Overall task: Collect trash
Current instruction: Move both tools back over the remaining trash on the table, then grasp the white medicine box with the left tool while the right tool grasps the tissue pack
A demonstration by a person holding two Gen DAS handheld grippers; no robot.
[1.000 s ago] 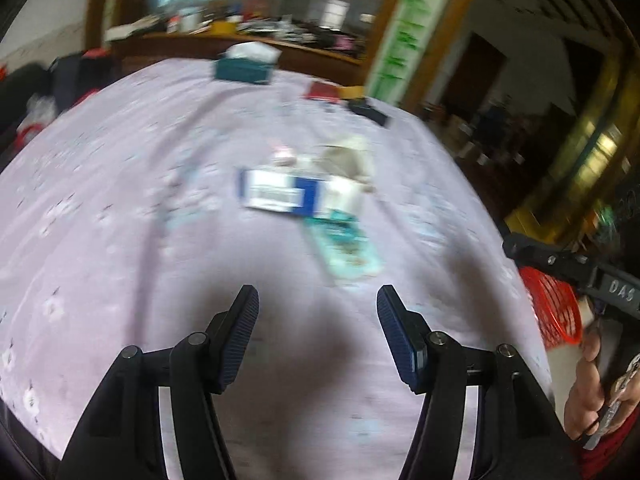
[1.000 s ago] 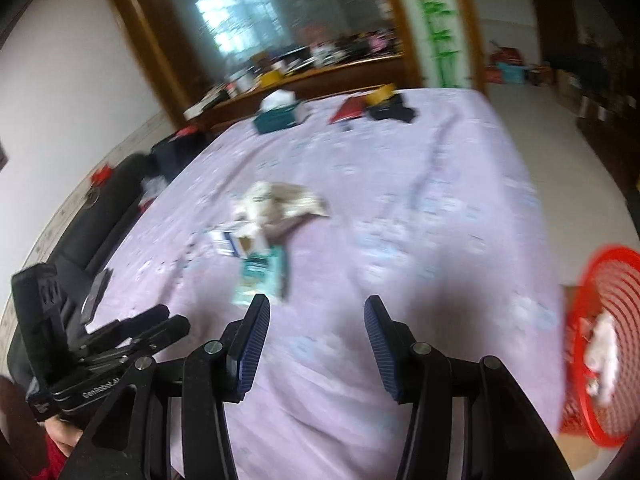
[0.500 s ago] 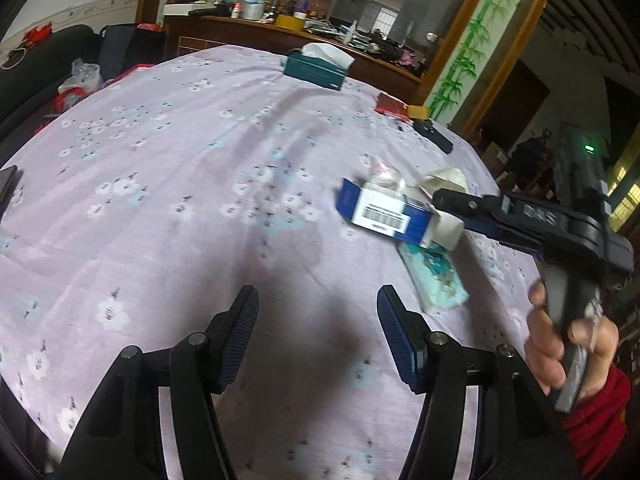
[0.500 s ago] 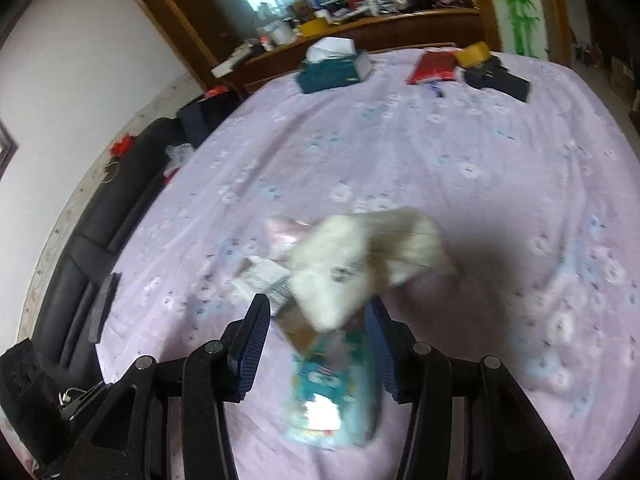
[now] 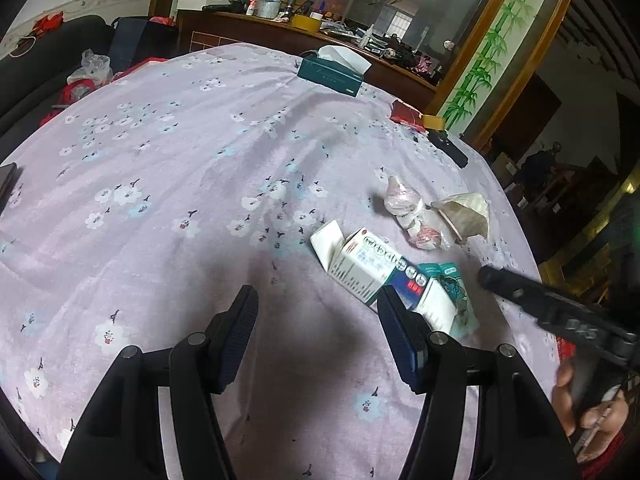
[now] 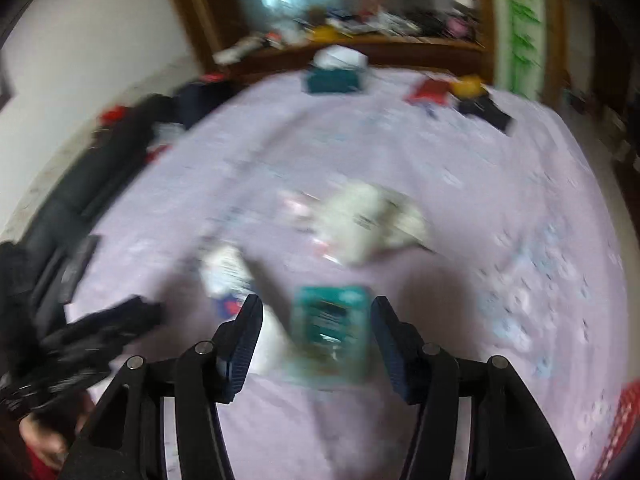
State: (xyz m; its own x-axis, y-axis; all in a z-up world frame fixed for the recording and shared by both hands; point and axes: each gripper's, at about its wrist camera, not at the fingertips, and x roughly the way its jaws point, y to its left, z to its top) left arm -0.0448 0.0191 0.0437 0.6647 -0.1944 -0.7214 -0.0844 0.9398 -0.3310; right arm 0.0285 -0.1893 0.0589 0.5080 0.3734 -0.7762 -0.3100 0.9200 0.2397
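Note:
Trash lies on the purple flowered tablecloth point(image 5: 160, 208): a white and blue carton point(image 5: 372, 268), a teal packet point(image 5: 456, 296), a pink crumpled wrapper point(image 5: 404, 204) and a grey-white crumpled paper point(image 5: 468, 212). My left gripper point(image 5: 316, 332) is open and empty, just left of the carton. My right gripper point(image 6: 316, 340) is open, with the teal packet point(image 6: 328, 332) lying between its fingers; the view is blurred. The carton point(image 6: 232, 276) and the crumpled paper point(image 6: 368, 228) lie beyond it. The right gripper also shows in the left wrist view point(image 5: 552, 312).
A teal tissue box point(image 5: 332, 70) stands at the far table edge, with a red packet point(image 5: 406, 114), a yellow tape roll point(image 5: 434, 122) and a black item point(image 5: 448, 146) to its right. A red basket point(image 6: 620, 432) is off the table's right edge. A cluttered sideboard stands behind.
My right gripper has moved down and nearer, so the teal packet now lies between its fingers. My left gripper has shifted; the carton now lies nearer its right finger.

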